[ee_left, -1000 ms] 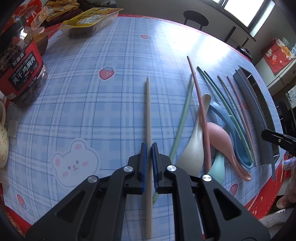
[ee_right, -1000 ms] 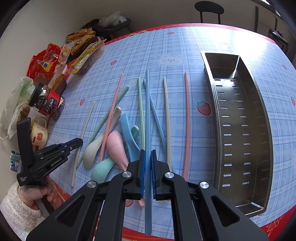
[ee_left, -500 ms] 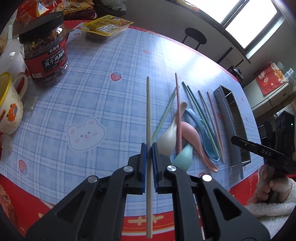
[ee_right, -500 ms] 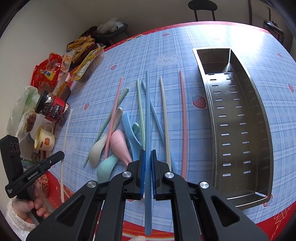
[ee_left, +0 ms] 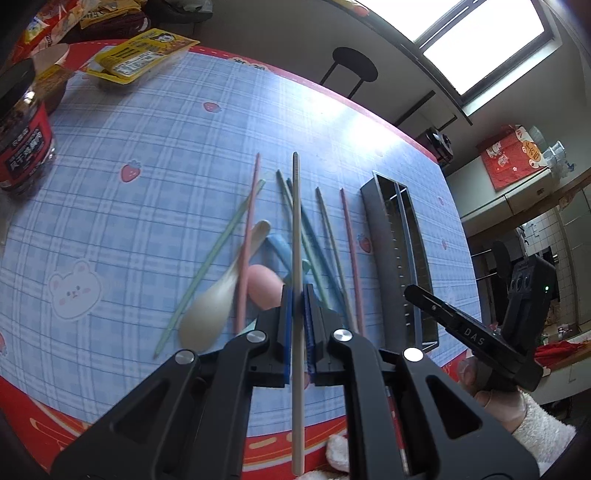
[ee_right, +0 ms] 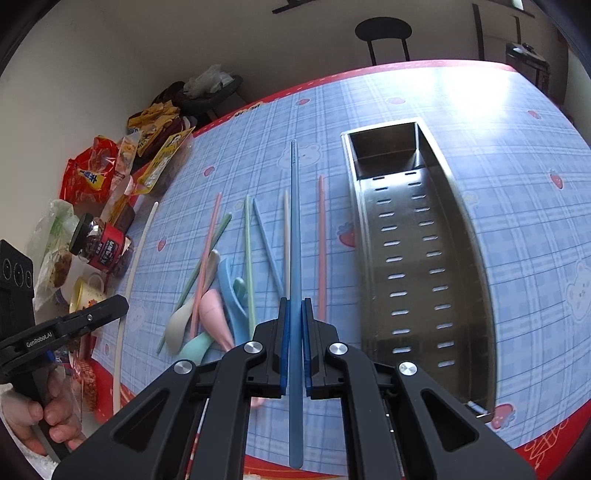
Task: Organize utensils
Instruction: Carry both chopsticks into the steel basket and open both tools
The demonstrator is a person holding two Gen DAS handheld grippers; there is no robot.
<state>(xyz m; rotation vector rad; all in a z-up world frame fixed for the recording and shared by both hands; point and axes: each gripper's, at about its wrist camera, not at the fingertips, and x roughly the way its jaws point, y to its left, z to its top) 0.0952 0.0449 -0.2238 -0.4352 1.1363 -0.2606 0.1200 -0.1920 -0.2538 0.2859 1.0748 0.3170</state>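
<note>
My left tongs [ee_left: 297, 306]: clamped on a cream chopstick [ee_left: 295, 229], held above the bench [ee_left: 155, 155]. My right tongs [ee_right: 294, 314]: clamped on a blue chopstick [ee_right: 293, 221]. Bench: blue plaid cloth, red border. On it: loose chopsticks, spoons [ee_right: 207, 295], perforated steel tray [ee_right: 413, 258] to their right, snack jar [ee_right: 101, 245]. Beyond: stool [ee_right: 384, 33], window [ee_left: 484, 40].

8 chopstx [ee_right: 322, 236], ~4 spoons [ee_right: 212, 314], 1 tray [ee_right: 406, 240]

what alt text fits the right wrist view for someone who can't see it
The right gripper is shut on a long blue chopstick held above a blue plaid tablecloth. A perforated steel tray lies to its right, with pastel chopsticks and spoons scattered to its left.
</note>
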